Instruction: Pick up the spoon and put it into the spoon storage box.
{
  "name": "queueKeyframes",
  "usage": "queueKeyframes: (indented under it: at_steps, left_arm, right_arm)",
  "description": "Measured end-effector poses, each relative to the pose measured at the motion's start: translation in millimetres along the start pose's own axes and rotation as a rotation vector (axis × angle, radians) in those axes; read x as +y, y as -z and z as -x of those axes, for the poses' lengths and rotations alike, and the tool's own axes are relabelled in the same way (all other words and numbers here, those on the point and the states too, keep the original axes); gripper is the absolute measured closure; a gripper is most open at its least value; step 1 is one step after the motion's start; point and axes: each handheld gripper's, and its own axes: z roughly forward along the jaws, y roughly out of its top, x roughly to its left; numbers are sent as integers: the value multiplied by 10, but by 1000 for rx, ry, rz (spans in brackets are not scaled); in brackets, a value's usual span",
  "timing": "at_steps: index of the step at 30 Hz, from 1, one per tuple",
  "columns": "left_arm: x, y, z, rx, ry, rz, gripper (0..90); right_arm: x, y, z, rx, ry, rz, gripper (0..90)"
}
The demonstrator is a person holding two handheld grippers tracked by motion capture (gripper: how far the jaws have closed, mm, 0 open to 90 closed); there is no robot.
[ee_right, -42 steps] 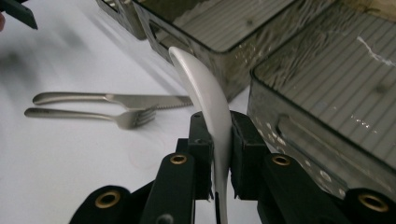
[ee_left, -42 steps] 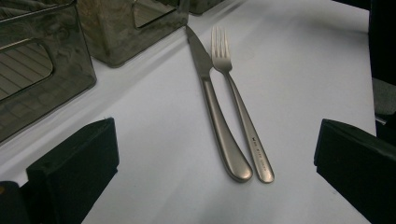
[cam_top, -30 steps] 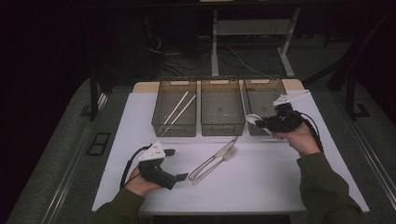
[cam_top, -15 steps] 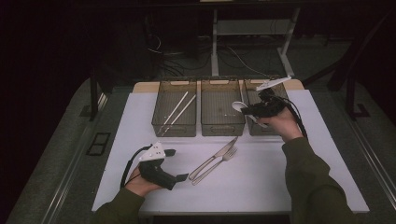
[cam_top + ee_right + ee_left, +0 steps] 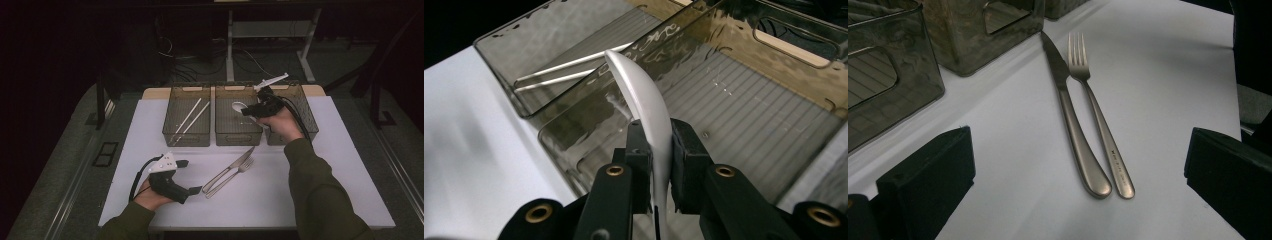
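My right gripper (image 5: 655, 150) is shut on the handle of a white spoon (image 5: 641, 97), whose bowl points away from me. It holds the spoon (image 5: 239, 106) above the empty middle bin (image 5: 237, 137) of three dark clear bins. Two white chopsticks (image 5: 189, 119) lie in the left bin (image 5: 172, 137). On the white mat, a metal knife (image 5: 1068, 115) and fork (image 5: 1100, 125) lie side by side, handles toward my left gripper (image 5: 190, 176). That gripper rests open on the mat just left of them, its jaws standing wide on either side of the handles without touching.
The right bin (image 5: 306, 112) stands behind my right hand. A wooden board edge (image 5: 155, 92) shows behind the bins. Dark floor, cables and a white stand leg (image 5: 230, 55) lie beyond the table. The white mat (image 5: 345, 170) covers most of the tabletop.
My right hand has carried the spoon leftward, from over the right bin to over the middle bin. The left hand, knife and fork have stayed put.
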Motion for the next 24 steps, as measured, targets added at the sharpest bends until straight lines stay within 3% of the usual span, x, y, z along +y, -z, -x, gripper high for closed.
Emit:
queueKeyframes:
  at_steps: [3,12,24]
  left_arm:
    - [1,5,-3,0,-2,-2,0]
    - [-1,3,-4,-6,3,1,0]
    - [-2,-3,-2,-9,2,-1,0]
  right_arm:
    - [47,-101,-11,0,14,-4,796]
    - [38,-368,-16,-7,-5,-53,796]
    - [-28,-551,-44,-17,5,-138,794]
